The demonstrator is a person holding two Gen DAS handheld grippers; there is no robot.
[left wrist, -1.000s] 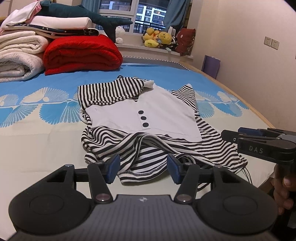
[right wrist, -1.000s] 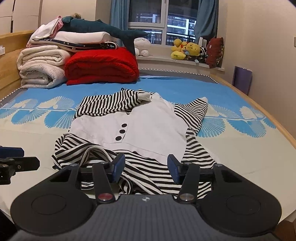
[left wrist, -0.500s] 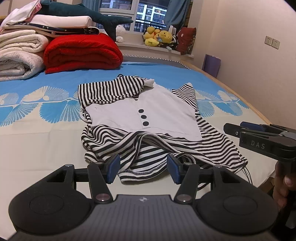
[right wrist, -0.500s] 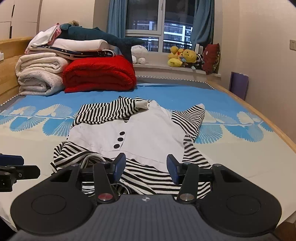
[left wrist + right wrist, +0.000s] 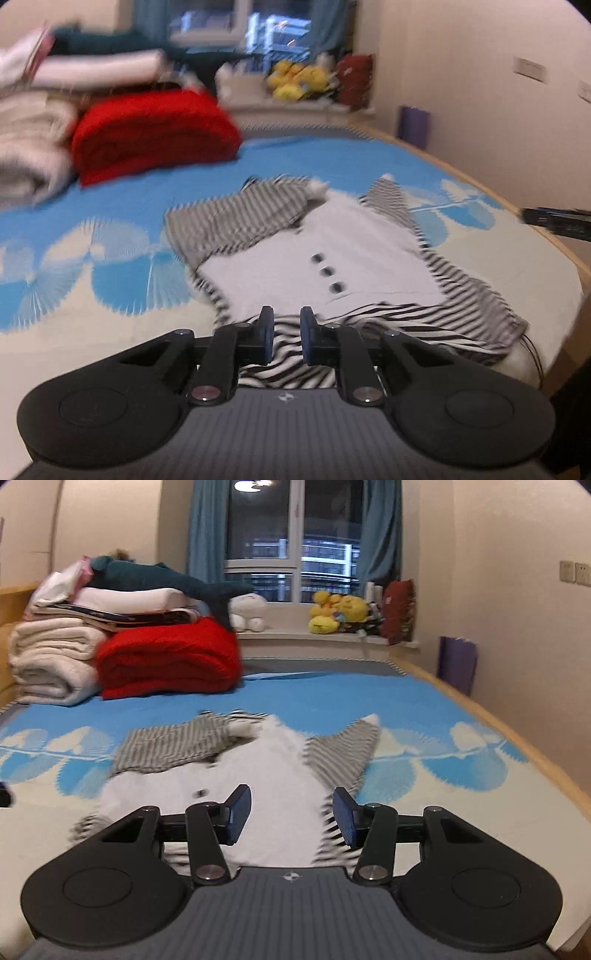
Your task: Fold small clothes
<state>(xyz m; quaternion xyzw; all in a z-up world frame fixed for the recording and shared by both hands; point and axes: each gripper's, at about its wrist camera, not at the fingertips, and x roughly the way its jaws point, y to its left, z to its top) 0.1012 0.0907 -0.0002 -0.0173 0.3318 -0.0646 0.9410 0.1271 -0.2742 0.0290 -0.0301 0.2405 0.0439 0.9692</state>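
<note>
- Left gripper (image 5: 283, 334): fingers nearly closed over the shirt's (image 5: 317, 254) striped hem, likely pinching it to fold; contact unclear.
- Right gripper (image 5: 291, 818): fingers spread wide, empty, above the shirt.
- Shirt lies flat on the bed (image 5: 110, 206).

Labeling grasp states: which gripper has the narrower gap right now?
The left gripper: its pads sit close together over the garment's striped hem. The right gripper is spread wide above the white panel.

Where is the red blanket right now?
In both wrist views the folded red blanket sits far left on the bed, against the pile of white bedding and beyond the striped garment.
</note>
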